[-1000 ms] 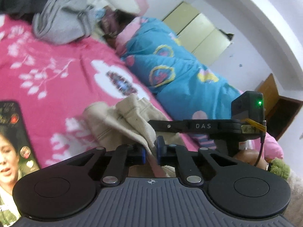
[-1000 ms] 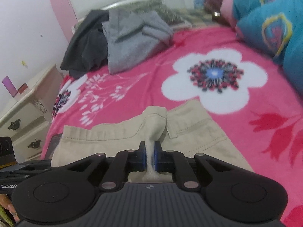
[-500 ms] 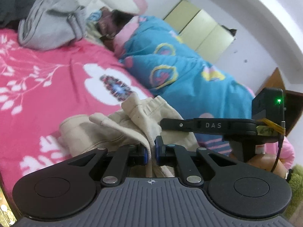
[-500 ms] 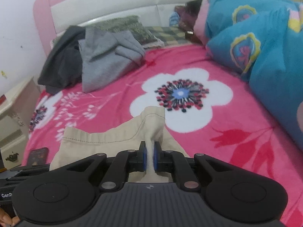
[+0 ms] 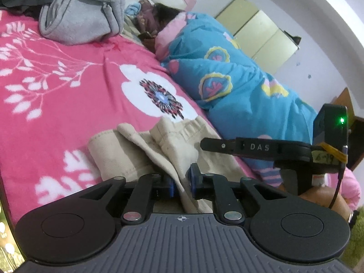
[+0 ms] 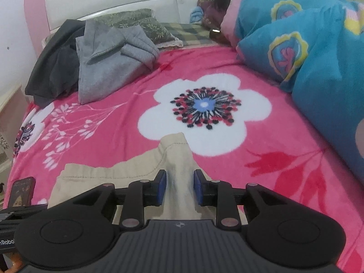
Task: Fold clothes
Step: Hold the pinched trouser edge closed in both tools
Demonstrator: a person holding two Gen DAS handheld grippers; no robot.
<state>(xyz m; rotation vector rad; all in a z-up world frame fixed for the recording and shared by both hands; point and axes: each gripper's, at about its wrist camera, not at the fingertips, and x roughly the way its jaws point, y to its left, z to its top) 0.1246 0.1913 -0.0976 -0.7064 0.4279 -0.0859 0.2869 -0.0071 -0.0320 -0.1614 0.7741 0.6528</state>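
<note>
Your left gripper [image 5: 181, 183] has its blue pads a little apart with a fold of the beige trousers [image 5: 145, 150] running between them; whether they bite the cloth you cannot tell. Your right gripper [image 6: 179, 187] is spread wider, its pads either side of a raised ridge of the trousers [image 6: 127, 170]. They lie bunched on the pink blanket [image 6: 113, 118], long axis crosswise to the right view, one corner pointing at the white flower [image 6: 204, 111].
</note>
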